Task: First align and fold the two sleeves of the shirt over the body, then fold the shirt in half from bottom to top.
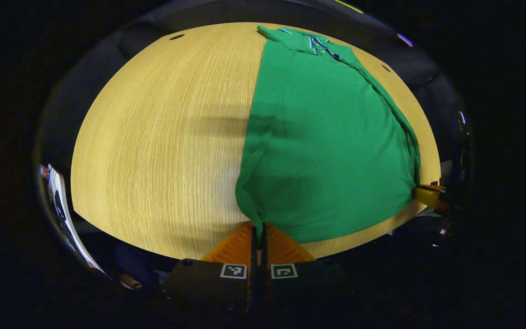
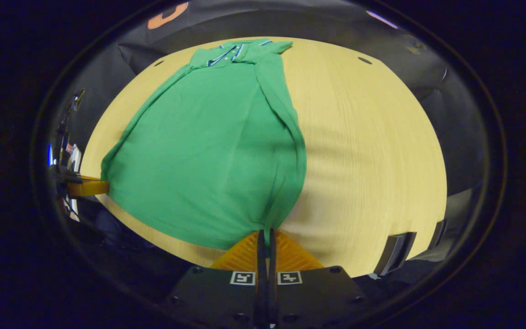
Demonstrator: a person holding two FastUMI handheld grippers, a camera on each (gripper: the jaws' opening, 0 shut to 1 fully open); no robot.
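While the green shirt (image 1: 327, 151) lies right of centre in the left gripper view, the left gripper (image 1: 258, 230) pinches its bottom hem corner; bare table (image 1: 162, 146) spreads leftward. Centre-left in the right gripper view, the right gripper (image 2: 266, 235) clamps the opposite corner.
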